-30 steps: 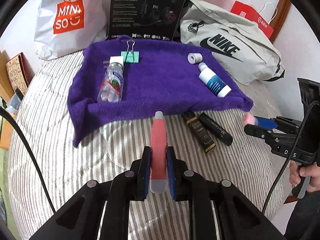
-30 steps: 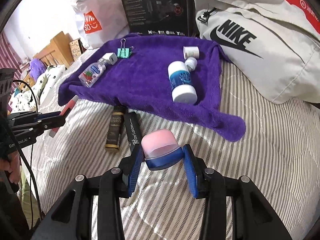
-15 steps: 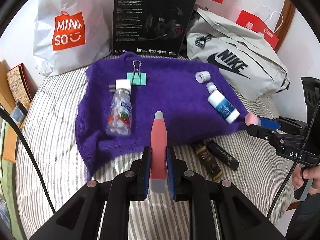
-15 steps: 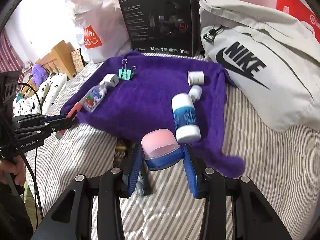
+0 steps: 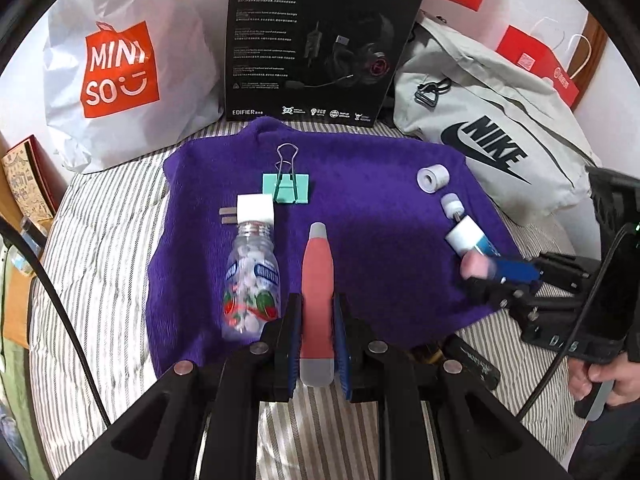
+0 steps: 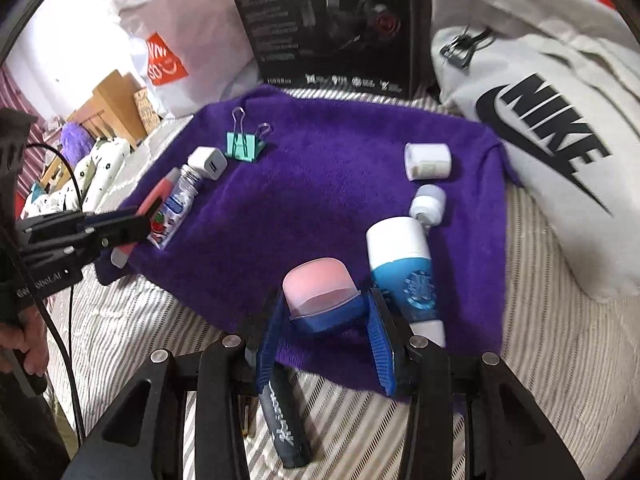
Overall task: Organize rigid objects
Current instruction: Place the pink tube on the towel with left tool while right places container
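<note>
Both hand-held grippers [image 5: 316,316] [image 6: 326,312] have advanced over the purple towel [image 5: 360,248].

black tube [image 6: 286,432] half hidden, headset box [image 5: 316,40] cropped

A white Miniso bag [image 5: 120,76] fills the upper left. A black headset box [image 5: 316,40] stands at top centre. A grey Nike bag [image 5: 492,140] lies at upper right.

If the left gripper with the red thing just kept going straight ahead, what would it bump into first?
Probably the purple towel: the left gripper points its red tool across bare towel between the candy bottle and green binder clip. Height is unclear; if level, the black headset box behind.
</note>
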